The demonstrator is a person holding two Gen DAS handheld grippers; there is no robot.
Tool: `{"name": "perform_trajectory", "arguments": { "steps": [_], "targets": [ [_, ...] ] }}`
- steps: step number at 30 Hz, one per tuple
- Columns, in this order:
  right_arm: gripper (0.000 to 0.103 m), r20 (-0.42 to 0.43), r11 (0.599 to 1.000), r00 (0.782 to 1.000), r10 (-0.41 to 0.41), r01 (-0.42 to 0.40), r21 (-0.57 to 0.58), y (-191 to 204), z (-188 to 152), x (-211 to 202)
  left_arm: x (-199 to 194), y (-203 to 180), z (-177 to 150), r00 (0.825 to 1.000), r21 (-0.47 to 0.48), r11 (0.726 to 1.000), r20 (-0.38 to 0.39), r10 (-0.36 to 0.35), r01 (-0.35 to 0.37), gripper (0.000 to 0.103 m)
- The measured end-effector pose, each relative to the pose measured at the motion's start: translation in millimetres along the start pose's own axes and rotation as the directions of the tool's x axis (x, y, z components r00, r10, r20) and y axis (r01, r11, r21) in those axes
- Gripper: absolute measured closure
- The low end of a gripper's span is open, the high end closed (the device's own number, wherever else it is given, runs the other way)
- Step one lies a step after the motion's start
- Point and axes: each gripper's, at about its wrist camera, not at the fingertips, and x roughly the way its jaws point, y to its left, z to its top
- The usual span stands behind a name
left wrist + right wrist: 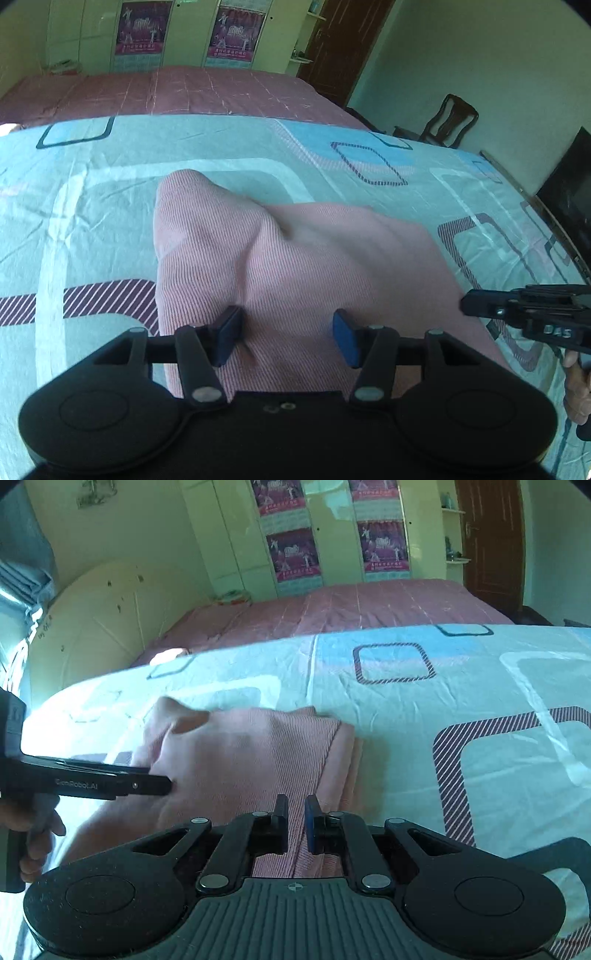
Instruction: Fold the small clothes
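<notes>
On the patterned bedsheet [92, 206] lay the pink garment [280, 258], part-folded. Above it the left gripper [286, 334] stood spread, pinching nothing; the right gripper [296, 821] was nearly closed, apparently empty. Next likely came a fresh edge grasp.

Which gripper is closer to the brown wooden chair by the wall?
Right. In the left wrist view the wooden chair stands beyond the bed's right side, and the right gripper works on that side of the pink garment; the left gripper sits further left.
</notes>
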Motion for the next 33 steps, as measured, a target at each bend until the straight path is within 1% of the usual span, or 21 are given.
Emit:
{"name": "perform_trajectory", "arguments": {
  "steps": [1,2,4,6,8,9,10,11,12,14,16,18,20,21,22,23,25,27,28,30,33],
  "targets": [
    [0.093,-0.034,1.000,0.999,-0.015,0.015,0.005,-2.1,-0.9,10.3,-1.4,-6.7,0.2,1.000,0.030,0.999,-0.005,0.020,-0.020,0.046],
    [0.093,-0.041,1.000,0.999,-0.015,0.015,0.015,-5.2,-2.3,14.6,-5.2,-11.9,1.4,0.999,0.059,0.998,-0.001,0.038,-0.038,0.046],
    [0.093,0.001,1.000,1.000,-0.016,0.016,0.008,-4.2,2.1,5.8,-16.4,-18.4,5.6,0.998,0.115,0.992,0.043,0.055,-0.060,0.048],
    [0.093,0.062,1.000,0.998,0.000,0.000,-0.003,-2.2,9.1,-2.8,-18.0,-16.2,15.9,0.994,0.133,0.987,0.078,0.079,-0.089,0.049],
    [0.093,0.074,1.000,0.997,0.009,-0.009,0.001,-1.5,18.0,-0.3,-10.6,-5.1,29.6,0.994,0.086,0.993,0.079,0.079,-0.086,0.053],
    [0.093,0.057,1.000,0.998,0.004,-0.004,0.001,-1.8,22.4,6.6,-5.4,0.3,34.3,0.995,0.065,0.995,0.071,0.075,-0.080,0.053],
    [0.093,0.013,1.000,1.000,-0.014,0.014,-0.011,-1.5,24.8,18.8,6.1,7.0,39.3,0.995,0.045,0.994,0.041,0.096,-0.098,0.054],
    [0.093,-0.040,0.998,0.998,-0.054,0.053,-0.036,-1.8,23.8,32.0,18.4,11.5,41.1,0.994,0.041,0.993,-0.006,0.110,-0.109,0.054],
    [0.093,-0.057,0.997,0.996,-0.069,0.066,-0.049,-3.8,20.7,40.7,28.2,14.6,40.9,0.994,0.043,0.994,-0.032,0.102,-0.101,0.052],
    [0.093,-0.047,0.999,0.998,-0.048,0.048,-0.016,-11.0,20.4,41.5,30.3,13.9,43.8,0.994,0.068,0.992,-0.027,0.106,-0.104,0.052],
    [0.093,-0.048,0.999,0.998,-0.051,0.050,-0.023,-11.5,20.3,39.5,24.1,13.9,46.8,0.995,0.068,0.993,-0.018,0.096,-0.095,0.056],
    [0.093,-0.040,0.998,0.998,-0.058,0.057,-0.028,-9.6,19.3,34.7,11.2,13.9,45.5,0.997,0.070,0.995,0.046,0.062,-0.065,0.057],
    [0.093,0.007,0.998,0.998,-0.062,0.062,-0.023,-5.6,20.2,24.7,6.5,16.0,45.1,0.995,0.066,0.997,0.095,0.026,-0.033,0.057],
    [0.093,0.024,0.998,0.998,-0.053,0.054,-0.023,-4.4,21.2,22.5,11.0,18.6,46.4,0.996,0.060,0.998,0.088,0.011,-0.016,0.057],
    [0.093,0.027,0.998,0.998,-0.052,0.053,-0.027,-3.5,22.2,23.5,19.8,21.7,48.8,0.997,0.050,0.999,0.076,0.015,-0.018,0.057],
    [0.093,0.012,0.997,0.997,-0.072,0.073,-0.034,-2.9,23.5,28.7,30.4,25.8,51.8,0.998,0.030,0.999,0.054,0.013,-0.015,0.057],
    [0.093,-0.027,0.995,0.995,-0.092,0.091,-0.031,-5.4,21.3,38.9,56.3,35.7,54.4,0.999,-0.024,0.999,-0.039,0.021,-0.022,0.053],
    [0.093,-0.022,0.996,0.996,-0.086,0.085,-0.014,-7.8,19.8,39.8,58.3,42.8,59.7,0.999,-0.085,0.996,-0.034,-0.001,-0.002,0.053],
    [0.093,-0.023,0.996,0.996,-0.087,0.087,-0.017,-7.4,20.1,39.7,57.2,44.1,62.6,0.999,-0.105,0.994,-0.042,-0.001,-0.004,0.055],
    [0.093,-0.013,0.996,0.996,-0.091,0.091,-0.014,-6.2,22.8,35.5,44.4,36.6,62.2,0.999,-0.065,0.997,-0.009,0.030,-0.031,0.058],
    [0.093,0.065,0.997,0.996,-0.069,0.070,-0.013,-1.6,30.7,22.9,21.2,28.3,54.0,0.999,-0.030,0.999,0.039,0.034,-0.033,0.058]
  ]
}}
